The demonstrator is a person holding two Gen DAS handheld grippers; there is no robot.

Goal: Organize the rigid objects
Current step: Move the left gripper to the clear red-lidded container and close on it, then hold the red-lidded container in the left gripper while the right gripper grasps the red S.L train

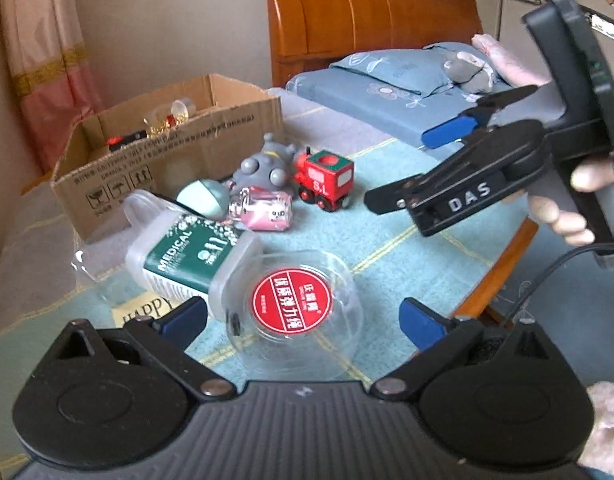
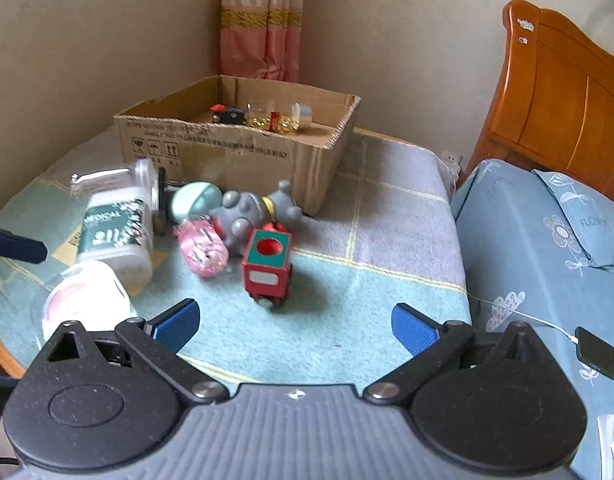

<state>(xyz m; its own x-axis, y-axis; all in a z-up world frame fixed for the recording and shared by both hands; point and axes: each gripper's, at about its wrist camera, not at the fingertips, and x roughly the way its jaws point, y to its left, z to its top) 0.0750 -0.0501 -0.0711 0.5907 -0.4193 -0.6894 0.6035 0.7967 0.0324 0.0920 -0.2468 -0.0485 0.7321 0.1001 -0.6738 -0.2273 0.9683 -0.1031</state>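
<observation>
Both my tongs gape wide, empty: left tongs (image 1: pixel 303 320) over clear round tub (image 1: pixel 295 308), its near edge hidden; right tongs (image 2: pixel 293 326) near red train (image 2: pixel 267 268). Box (image 2: pixel 235 148) contents blurry.

Around me stood plain beige walls (image 2: pixel 87 40), a pink curtain (image 2: pixel 263 20) in the corner, a wooden headboard (image 2: pixel 559 100), and a bed with blue floral bedding (image 2: pixel 547 248), all softly daylit.

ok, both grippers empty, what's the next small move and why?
Probably lower the left gripper onto the clear round container and close. Its jaws are open, the container lies right between them, nearest of the loose items, and the cardboard box behind already holds things.
</observation>
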